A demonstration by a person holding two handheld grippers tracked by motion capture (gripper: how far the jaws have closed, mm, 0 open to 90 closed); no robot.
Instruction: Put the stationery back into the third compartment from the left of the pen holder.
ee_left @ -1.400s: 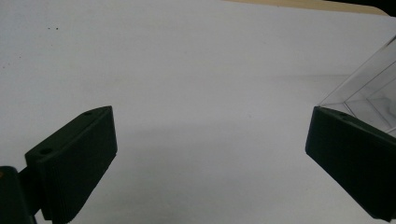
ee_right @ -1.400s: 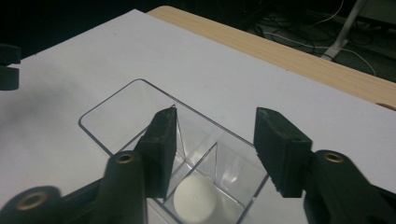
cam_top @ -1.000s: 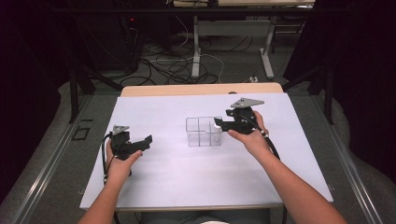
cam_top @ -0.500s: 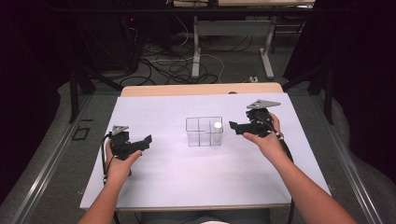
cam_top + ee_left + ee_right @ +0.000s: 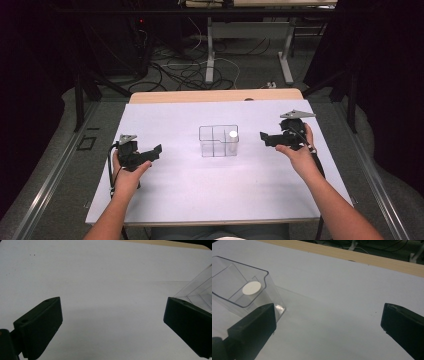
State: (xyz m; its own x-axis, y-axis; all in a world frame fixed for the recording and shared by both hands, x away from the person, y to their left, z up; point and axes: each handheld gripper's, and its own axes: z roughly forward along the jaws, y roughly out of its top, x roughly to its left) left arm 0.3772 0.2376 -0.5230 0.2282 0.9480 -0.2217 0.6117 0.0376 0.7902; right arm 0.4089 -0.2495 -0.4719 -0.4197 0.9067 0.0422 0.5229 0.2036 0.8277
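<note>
Because the white cylinder (image 5: 231,134) now stands upright in the far right compartment of the clear divided box (image 5: 219,140), your right claw (image 5: 266,138) has nothing left to carry: its jaws have just been opening and now stand wide apart with only bare surface between them. In the right gripper view the cylinder (image 5: 251,288) sits inside the box (image 5: 268,275), well clear of the nearer jaw, so by the look of it the drop is finished and the piece rests on its own. You hold that claw just to the right of the box, level and pointing toward it, which keeps the jaws away from the thin plastic wall while you draw off.

Your left claw (image 5: 152,151) waits on the white surface (image 5: 180,195) well to the left of the box, jaws spread wide and empty. In the left gripper view a corner of the box (image 5: 200,290) shows past the right jaw, so the claw is aimed toward it without touching. Parked there, it stays out of the working hand's way yet is close enough to steady the box if it slides. The other three compartments look empty.
</note>
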